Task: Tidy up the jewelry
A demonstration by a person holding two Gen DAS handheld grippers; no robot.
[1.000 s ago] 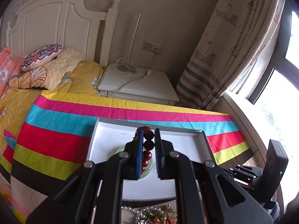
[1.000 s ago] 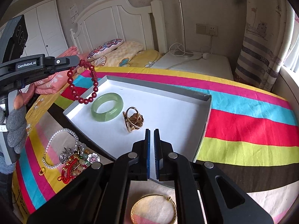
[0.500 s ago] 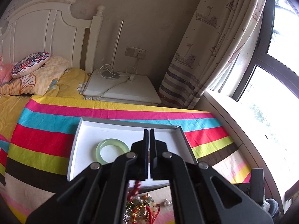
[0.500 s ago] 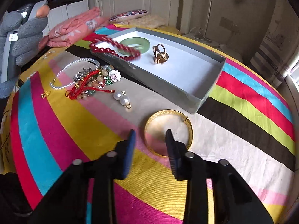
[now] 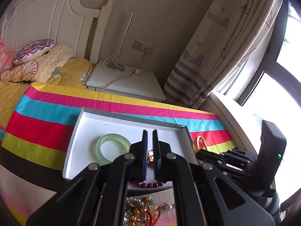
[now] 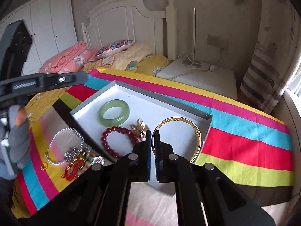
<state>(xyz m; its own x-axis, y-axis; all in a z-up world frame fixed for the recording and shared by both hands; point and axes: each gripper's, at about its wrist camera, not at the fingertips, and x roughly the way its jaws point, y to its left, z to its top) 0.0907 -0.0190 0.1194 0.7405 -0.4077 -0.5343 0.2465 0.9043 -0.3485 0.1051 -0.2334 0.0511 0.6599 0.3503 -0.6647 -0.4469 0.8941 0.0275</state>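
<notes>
Right gripper (image 6: 153, 133) clamps the gold bangle (image 6: 178, 135) over the white box (image 6: 161, 97).

The bangle's thin rim sits between nearly closed jaws at frame centre, its far side over the box's right wall. Inside lie the green bangle (image 6: 114, 112), red bead bracelet (image 6: 118, 141) and gold ring (image 6: 140, 130). The left gripper (image 5: 148, 132), jaws narrowly apart and empty, hovers over the box; loose jewelry pile (image 6: 75, 156) lies lower left.

- Home bedroom.
- White headboard (image 6: 131, 18) and pillows (image 6: 114, 47) straight ahead of the gripper.
- Wardrobe (image 6: 50, 28) off to its left.
- Nightstand (image 5: 128, 81), curtain (image 5: 225, 56), window (image 5: 272, 94) to its right.
</notes>
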